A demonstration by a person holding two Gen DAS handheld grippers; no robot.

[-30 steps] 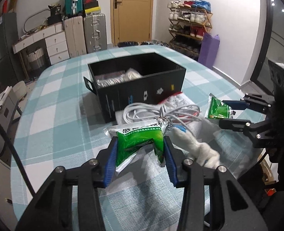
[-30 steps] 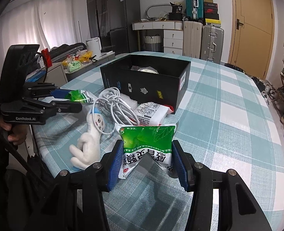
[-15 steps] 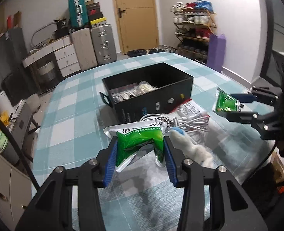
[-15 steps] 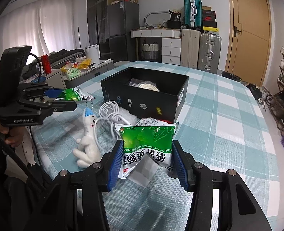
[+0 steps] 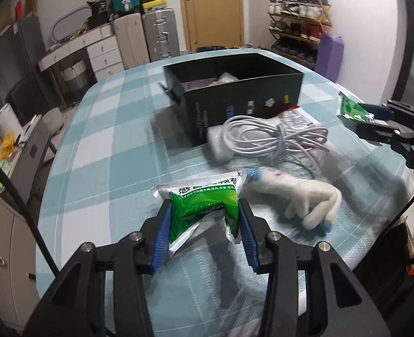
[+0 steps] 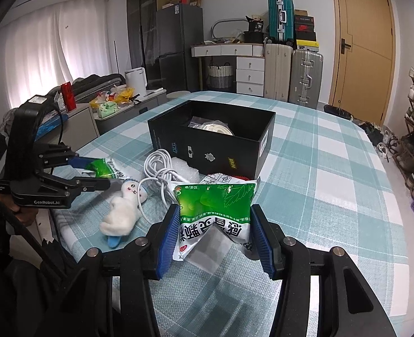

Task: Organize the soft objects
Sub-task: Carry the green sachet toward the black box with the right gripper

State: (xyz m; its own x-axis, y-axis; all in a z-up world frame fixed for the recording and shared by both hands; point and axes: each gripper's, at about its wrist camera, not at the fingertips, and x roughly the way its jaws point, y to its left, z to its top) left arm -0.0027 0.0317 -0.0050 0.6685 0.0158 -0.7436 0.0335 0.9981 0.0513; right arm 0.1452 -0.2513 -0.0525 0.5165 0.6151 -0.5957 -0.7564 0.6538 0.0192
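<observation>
Left wrist: left gripper point(image 5: 204, 231) clamped on green sachet point(image 5: 204, 207), above table point(image 5: 100, 140); plush toy point(image 5: 296, 196), white cable point(image 5: 268, 139) loose near black box point(image 5: 235, 98).

Right wrist: right gripper point(image 6: 214, 236) pinching second green sachet point(image 6: 215, 210). Box partly filled, plenty left outside.

Glossy plastic sachet point(image 6: 215, 210); fuzzy plush toy point(image 6: 122, 210); matt black box point(image 6: 209, 140), probably cardboard; woven checked tablecloth point(image 6: 319, 168).

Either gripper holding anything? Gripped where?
Both. Left gripper pinches a green packet across its sides, buckling it. Right gripper likewise holds another green packet.
</observation>
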